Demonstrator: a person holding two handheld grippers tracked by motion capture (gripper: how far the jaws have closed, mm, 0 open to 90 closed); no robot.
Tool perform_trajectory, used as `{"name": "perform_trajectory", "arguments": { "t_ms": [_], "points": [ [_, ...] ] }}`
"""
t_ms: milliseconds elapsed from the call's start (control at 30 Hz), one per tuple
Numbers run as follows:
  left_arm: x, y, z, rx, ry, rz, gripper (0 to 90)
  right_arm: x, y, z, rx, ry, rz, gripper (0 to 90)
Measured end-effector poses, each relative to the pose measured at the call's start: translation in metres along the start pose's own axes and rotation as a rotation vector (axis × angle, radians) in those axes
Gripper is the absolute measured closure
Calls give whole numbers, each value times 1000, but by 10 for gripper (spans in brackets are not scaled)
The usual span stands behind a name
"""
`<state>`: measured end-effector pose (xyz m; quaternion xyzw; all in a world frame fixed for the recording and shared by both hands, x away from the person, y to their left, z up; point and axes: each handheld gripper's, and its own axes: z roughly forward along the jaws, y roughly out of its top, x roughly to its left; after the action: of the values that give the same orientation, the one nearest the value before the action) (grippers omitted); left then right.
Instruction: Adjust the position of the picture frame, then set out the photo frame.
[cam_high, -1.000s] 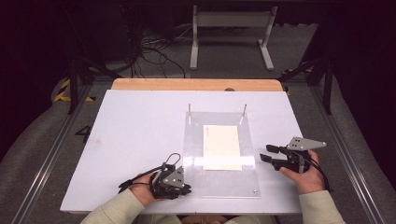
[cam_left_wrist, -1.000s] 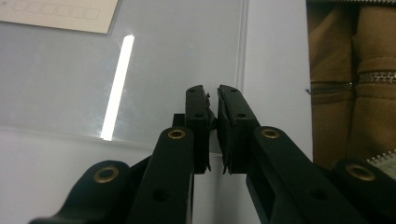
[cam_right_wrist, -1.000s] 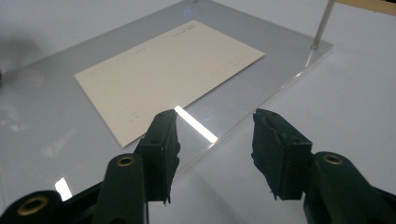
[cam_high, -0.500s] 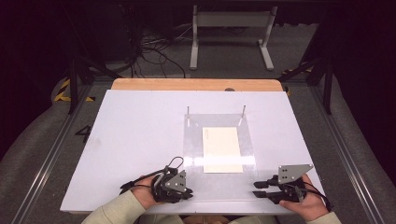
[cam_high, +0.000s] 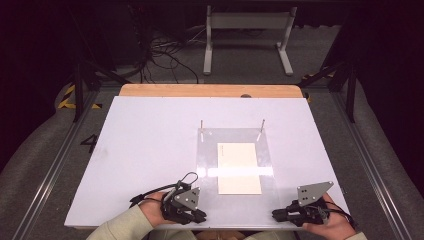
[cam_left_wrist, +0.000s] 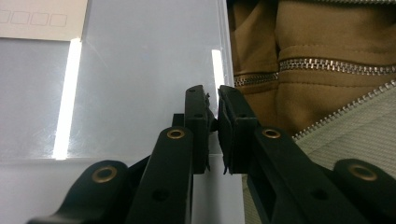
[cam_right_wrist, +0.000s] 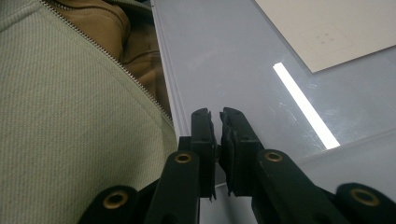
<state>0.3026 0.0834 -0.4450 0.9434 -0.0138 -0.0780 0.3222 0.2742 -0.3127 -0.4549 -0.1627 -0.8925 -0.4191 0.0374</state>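
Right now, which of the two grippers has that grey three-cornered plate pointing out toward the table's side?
The right gripper: its grey plate tapers toward the table's right edge, while the left gripper has a plate lying squarer.

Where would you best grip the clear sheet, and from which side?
Likely its near edge, from the person's side: the clear sheet lies flat on the table, two pins stand at its far edge, and the card sits mid-sheet. Both grippers, left and right, sit by its near corners.
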Motion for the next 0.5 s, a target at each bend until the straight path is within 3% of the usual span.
{"name": "perform_trajectory", "arguments": {
  "t_ms": [67, 133, 200, 233, 333, 367, 400, 500],
  "points": [
    [2, 0, -1, -2, -26, -21, 808, -1, 0, 0, -4, 7, 17, 789],
    [4, -1, -1, -15, -31, -39, 742, -2, 1, -1, -28, -26, 24, 719],
    [9, -3, -5, -46, -11, -67, 671, -4, 5, -8, -103, -74, 42, 697],
    [11, -3, -7, -63, 1, -74, 645, -7, 8, -14, -153, -130, 39, 685],
    [17, -8, -17, -132, 49, -129, 594, -9, 14, -22, -200, -210, 42, 694],
    [17, -8, -17, -132, 49, -129, 578, -11, 16, -23, -210, -238, 42, 690],
    [20, -11, -21, -165, 79, -143, 578, -11, 16, -23, -210, -238, 42, 690],
    [23, -16, -31, -230, 141, -192, 542, -19, 26, -21, -235, -295, 135, 682]
  ]
}}
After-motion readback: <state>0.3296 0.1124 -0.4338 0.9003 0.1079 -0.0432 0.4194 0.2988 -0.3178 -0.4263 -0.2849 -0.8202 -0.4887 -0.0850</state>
